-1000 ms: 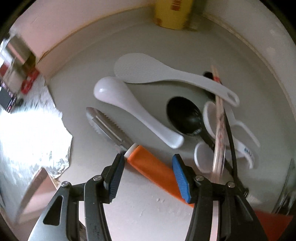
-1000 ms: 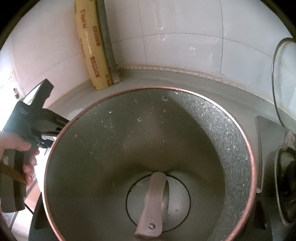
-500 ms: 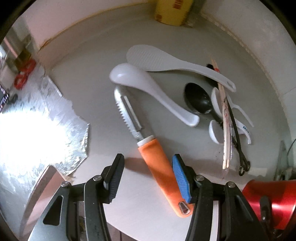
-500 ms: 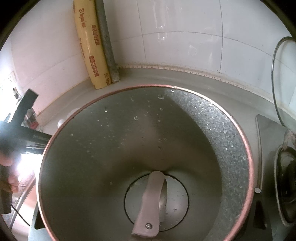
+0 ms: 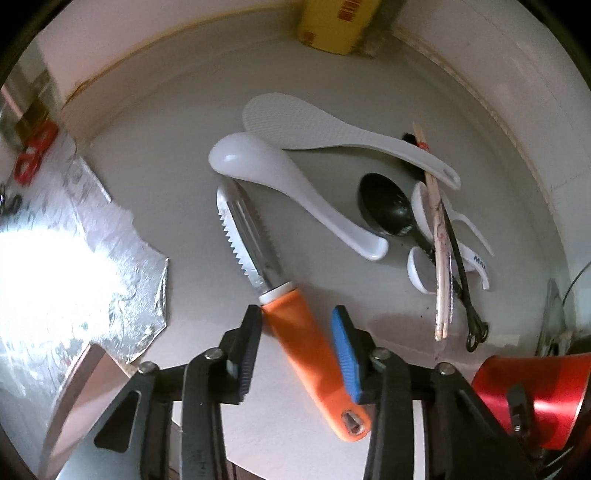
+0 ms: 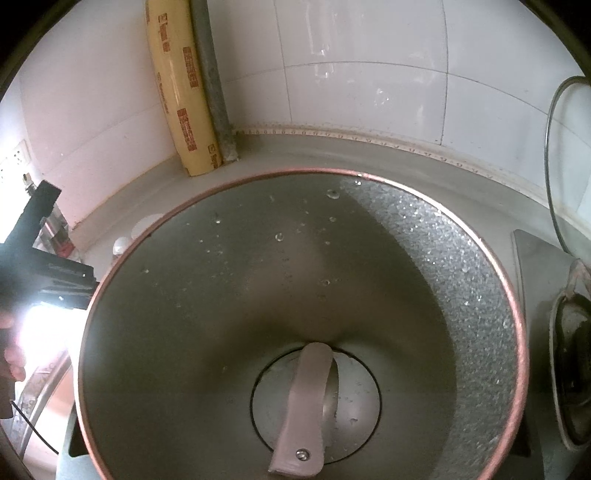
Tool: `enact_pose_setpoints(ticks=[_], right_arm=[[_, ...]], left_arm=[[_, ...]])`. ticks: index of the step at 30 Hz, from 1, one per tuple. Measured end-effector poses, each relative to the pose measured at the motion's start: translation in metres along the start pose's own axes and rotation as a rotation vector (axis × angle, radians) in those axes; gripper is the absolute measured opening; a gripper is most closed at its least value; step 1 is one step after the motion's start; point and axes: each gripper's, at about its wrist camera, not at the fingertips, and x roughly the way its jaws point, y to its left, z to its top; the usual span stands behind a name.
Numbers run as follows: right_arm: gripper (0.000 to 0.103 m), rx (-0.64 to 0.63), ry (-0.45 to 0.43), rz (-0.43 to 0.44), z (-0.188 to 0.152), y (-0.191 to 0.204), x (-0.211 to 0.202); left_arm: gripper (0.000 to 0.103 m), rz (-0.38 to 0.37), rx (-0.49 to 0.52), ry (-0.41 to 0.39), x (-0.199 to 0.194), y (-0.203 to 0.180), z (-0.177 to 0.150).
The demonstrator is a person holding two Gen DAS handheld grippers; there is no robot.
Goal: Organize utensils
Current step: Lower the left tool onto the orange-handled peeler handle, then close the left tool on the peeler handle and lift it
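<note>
An orange-handled peeler [image 5: 306,343] lies on the grey counter [image 5: 166,166], its serrated blade pointing away from me. My left gripper [image 5: 295,321] hangs over it, jaws closing with the orange handle between them. The left finger touches the handle's top, and a small gap shows at the blue right pad [image 5: 343,350]. Beyond lie a white ladle spoon [image 5: 295,184], a white rice paddle [image 5: 314,125], a black spoon [image 5: 384,203], chopsticks [image 5: 439,258] and small white spoons [image 5: 421,273]. The right wrist view is filled by a grey pot [image 6: 513,295] with a copper rim; no right fingers show.
Crumpled foil [image 5: 92,258] glares at the left of the counter. A yellow wrap roll [image 5: 336,22] leans in the back corner. A shiny red pot wall [image 5: 528,395] sits at the lower right. A glass lid [image 6: 554,147] stands right of the pot. The counter's front edge runs under my left gripper.
My left gripper has drawn back along the peeler toward the counter's front edge. Its jaws have narrowed around the orange handle. The right wrist view is almost unchanged.
</note>
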Motion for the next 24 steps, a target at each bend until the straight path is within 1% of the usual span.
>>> enact_pose_setpoints(ticks=[2, 6, 7, 9, 12, 15, 16, 18, 24], right_arm=[[0.097, 0.0, 0.0, -0.002, 0.0, 0.0, -0.001], [0.097, -0.003, -0.002, -0.007, -0.001, 0.001, -0.001], [0.097, -0.003, -0.001, -0.009, -0.001, 0.001, -0.002], [0.097, -0.001, -0.001, -0.012, 0.0, 0.001, 0.0], [0.097, 0.0, 0.0, -0.016, 0.0, 0.0, 0.0], [0.097, -0.001, 0.0, -0.02, 0.0, 0.0, -0.002], [0.097, -0.001, 0.0, -0.021, -0.001, 0.001, -0.002], [0.097, -0.003, 0.0, -0.023, -0.001, 0.001, -0.002], [0.097, 0.002, 0.006, -0.027, -0.002, 0.001, -0.001]], left_arm=[[0.033, -0.017, 0.019, -0.004, 0.001, -0.004, 0.0], [0.031, -0.006, 0.049, -0.013, 0.003, -0.015, -0.002], [0.031, 0.002, 0.054, -0.019, 0.002, -0.022, -0.005], [0.031, 0.02, 0.072, -0.033, 0.002, -0.025, -0.004], [0.031, 0.067, 0.116, -0.05, 0.005, -0.035, -0.003], [0.028, 0.093, 0.143, -0.066, 0.009, -0.031, -0.003], [0.027, 0.106, 0.142, -0.071, 0.015, -0.034, -0.004], [0.024, 0.127, 0.136, -0.081, 0.013, -0.027, -0.005], [0.024, 0.128, 0.079, -0.098, 0.01, -0.003, -0.002]])
